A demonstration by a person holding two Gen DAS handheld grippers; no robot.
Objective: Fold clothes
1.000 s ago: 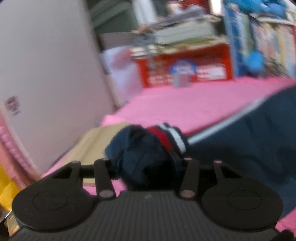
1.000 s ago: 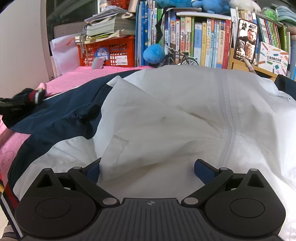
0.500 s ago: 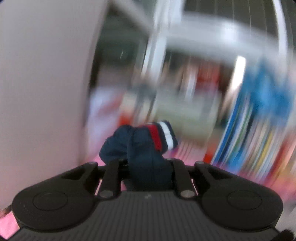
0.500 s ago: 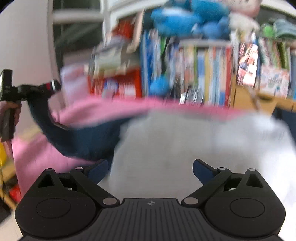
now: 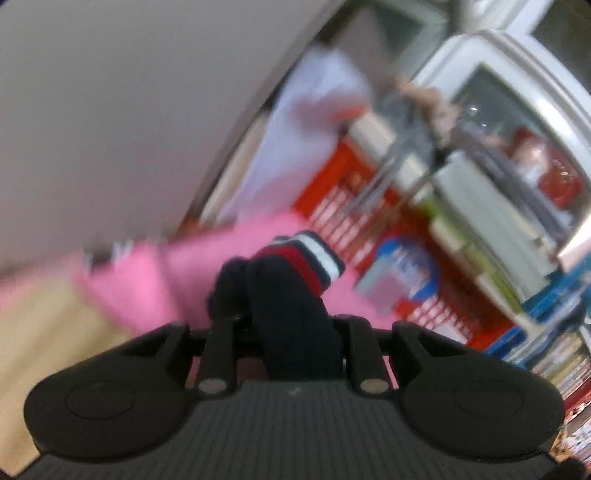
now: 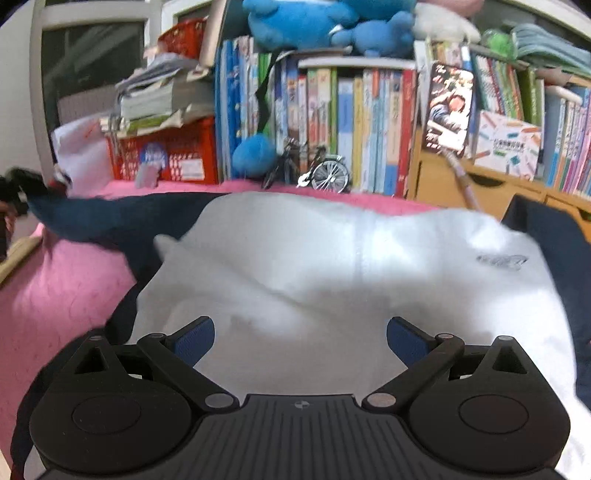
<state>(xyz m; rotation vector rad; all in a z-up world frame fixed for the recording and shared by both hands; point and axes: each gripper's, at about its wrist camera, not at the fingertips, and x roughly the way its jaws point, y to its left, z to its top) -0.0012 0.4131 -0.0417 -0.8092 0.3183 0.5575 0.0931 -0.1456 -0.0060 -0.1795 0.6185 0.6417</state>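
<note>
a pink bedspread runs back to a red crate piled with papers, beside a shelf of upright books topped by blue plush toys, with a small model bicycle in front.

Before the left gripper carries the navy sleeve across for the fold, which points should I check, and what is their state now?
1. Left gripper shut on the sleeve cuff: ok; its jaws have just been opening a little, cloth between them.
2. Navy sleeve lifted off the pink bedspread: ok, stretched out to the side.
3. Right gripper open, nothing between the pads: ok.
4. White jacket body lies flat: not ok, wrinkled.
5. Right gripper pins the body down: cannot tell.
</note>
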